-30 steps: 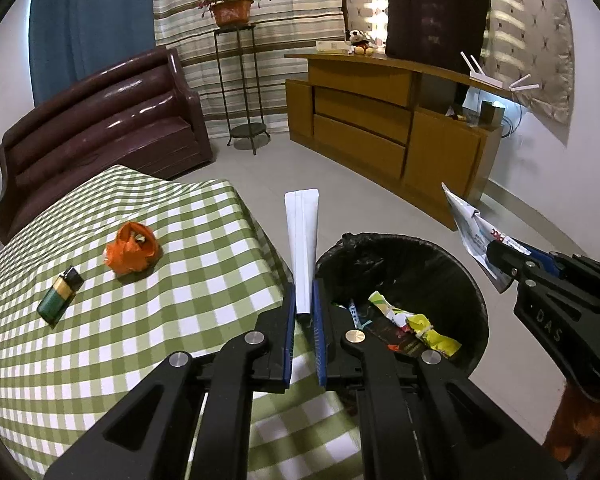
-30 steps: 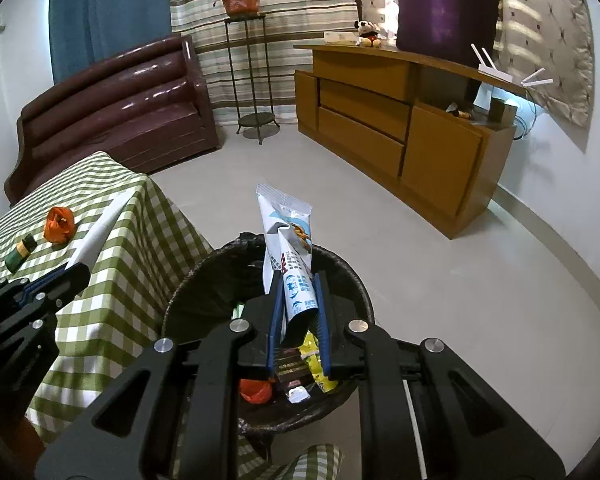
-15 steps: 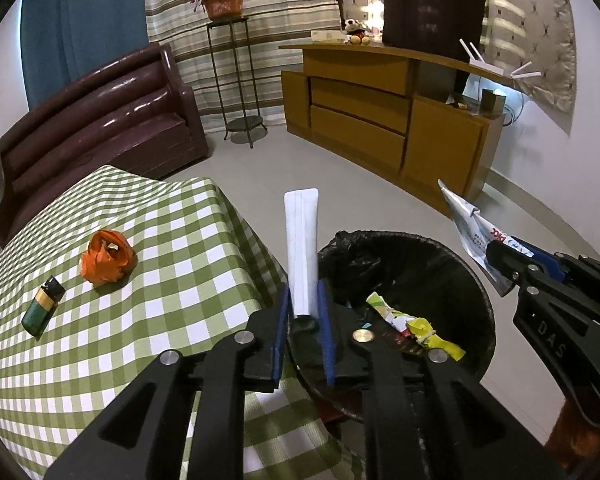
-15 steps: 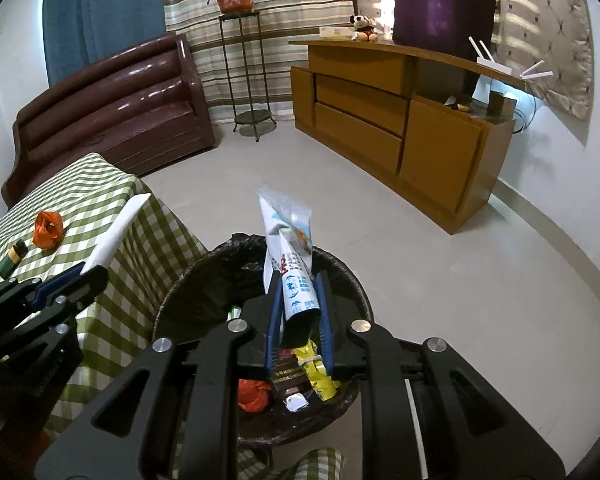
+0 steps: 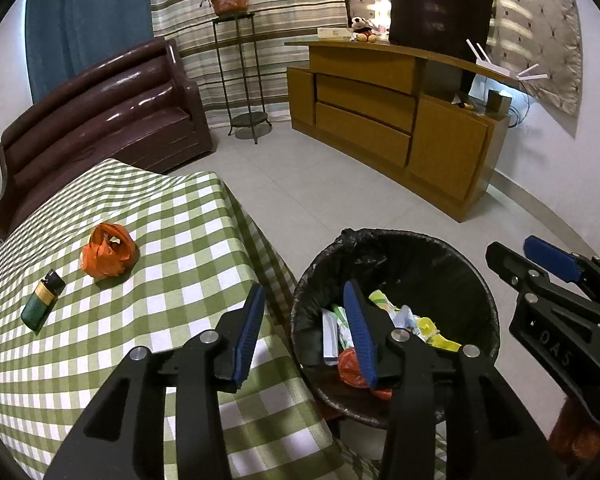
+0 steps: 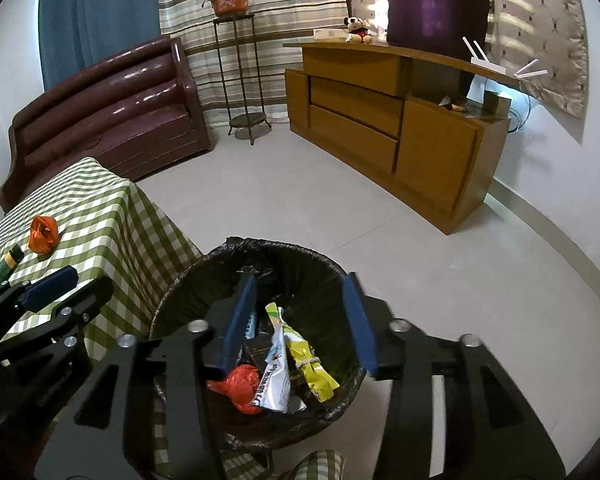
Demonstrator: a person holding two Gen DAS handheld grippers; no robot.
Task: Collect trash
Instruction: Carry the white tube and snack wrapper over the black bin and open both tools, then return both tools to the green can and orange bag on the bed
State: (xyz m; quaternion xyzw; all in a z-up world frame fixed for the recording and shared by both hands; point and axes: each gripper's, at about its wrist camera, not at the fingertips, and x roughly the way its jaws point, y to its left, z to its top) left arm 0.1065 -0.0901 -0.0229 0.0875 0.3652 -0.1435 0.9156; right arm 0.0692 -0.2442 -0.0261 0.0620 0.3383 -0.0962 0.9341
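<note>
Both grippers angled down over the trash bin (image 6: 204, 276). Left gripper (image 5: 306, 322) and right gripper (image 6: 300, 312) jaws just opened, nothing between them. White strip (image 5: 330, 336) and blue-white wrapper (image 6: 276, 376) lie in bin.

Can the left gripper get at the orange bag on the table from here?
Probably yes: the left gripper is open and empty, and the checked tablecloth between it and the orange bag looks bare.

Green-white check tablecloth (image 5: 172, 240), black bin liner (image 5: 420, 256), orange bag (image 5: 108, 250).
</note>
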